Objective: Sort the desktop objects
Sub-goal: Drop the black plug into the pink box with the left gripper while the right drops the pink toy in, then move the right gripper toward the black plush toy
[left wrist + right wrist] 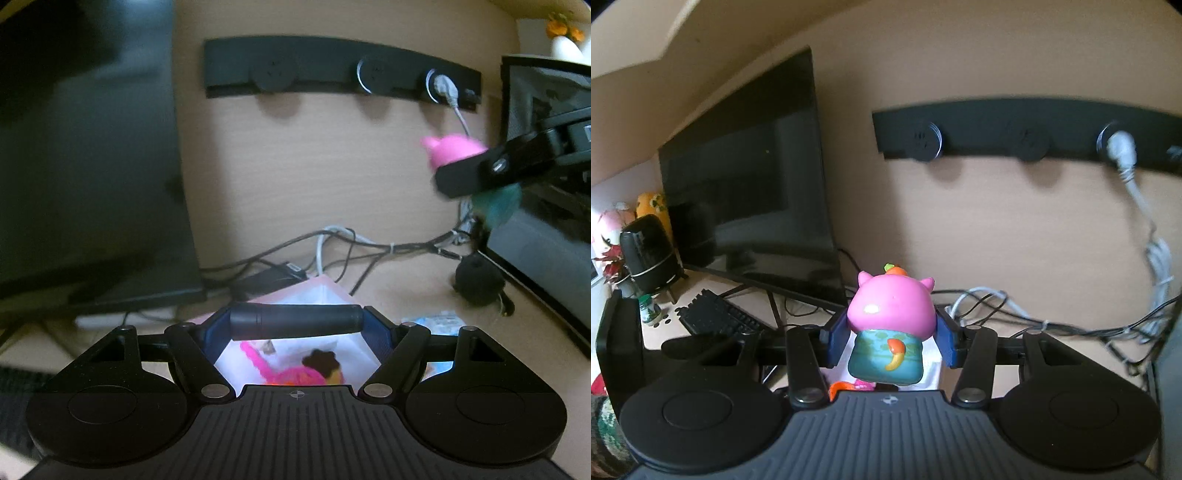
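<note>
My left gripper (295, 325) is shut on a black cylinder (295, 322), held crosswise above a pink-rimmed white box (325, 291) that holds pink toys (295, 374). My right gripper (890, 339) is shut on a pink-headed toy figure in a teal robe (890, 332), held upright in the air above the same white box (932, 376). In the left wrist view the right gripper (476, 173) comes in from the right with the toy figure (452, 149) in it.
A black monitor (88, 158) stands at the left, also in the right wrist view (753, 192). A black socket strip (340, 72) hangs on the wooden back wall. Tangled cables (351, 247) lie behind the box. A black fuzzy ball (478, 282) and black mesh organizer (546, 155) are at the right. A keyboard (716, 317) and black speaker (646, 254) sit left.
</note>
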Available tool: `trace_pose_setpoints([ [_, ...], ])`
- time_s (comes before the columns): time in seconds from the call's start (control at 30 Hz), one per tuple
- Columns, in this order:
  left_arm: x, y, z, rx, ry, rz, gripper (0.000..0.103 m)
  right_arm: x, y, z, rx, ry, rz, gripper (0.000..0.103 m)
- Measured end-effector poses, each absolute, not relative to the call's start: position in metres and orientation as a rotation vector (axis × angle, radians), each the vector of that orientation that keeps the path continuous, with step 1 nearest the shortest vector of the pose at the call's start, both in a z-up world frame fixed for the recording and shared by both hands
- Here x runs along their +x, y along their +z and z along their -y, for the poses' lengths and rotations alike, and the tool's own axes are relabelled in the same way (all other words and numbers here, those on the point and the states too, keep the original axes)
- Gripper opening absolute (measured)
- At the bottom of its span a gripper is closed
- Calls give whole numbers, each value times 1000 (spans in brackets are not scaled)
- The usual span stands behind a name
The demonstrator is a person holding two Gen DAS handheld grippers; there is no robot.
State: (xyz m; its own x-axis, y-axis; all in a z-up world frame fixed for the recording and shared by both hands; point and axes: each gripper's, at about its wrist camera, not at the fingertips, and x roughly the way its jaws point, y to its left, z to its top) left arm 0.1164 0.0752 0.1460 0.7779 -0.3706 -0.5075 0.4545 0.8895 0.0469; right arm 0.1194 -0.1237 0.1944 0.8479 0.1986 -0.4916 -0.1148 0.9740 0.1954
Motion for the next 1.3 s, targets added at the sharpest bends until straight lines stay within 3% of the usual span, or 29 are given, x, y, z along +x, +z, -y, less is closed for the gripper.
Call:
trace_pose_setpoints([
  [0.07,137,134,-81,188,-488,-537,97,142,180,118,225,162,-593,49],
  [0.43,124,86,-113,97,-487,-733,99,136,113,121,255,-91,-628,80],
  [0.83,65,72,-65,71,-390,-856,103,57,55,130,-9,-154,-719,98],
  [1.2,13,66,-45,-17,-290,-884,103,70,43,235,103,-317,-696,102],
  [1.27,3,60,-49,-43,-236,-905,103,77,40,236,158,-259,-689,101],
  [1.3,-1,59,-51,-54,-212,-913,103,80,37,235,189,-231,-693,95],
])
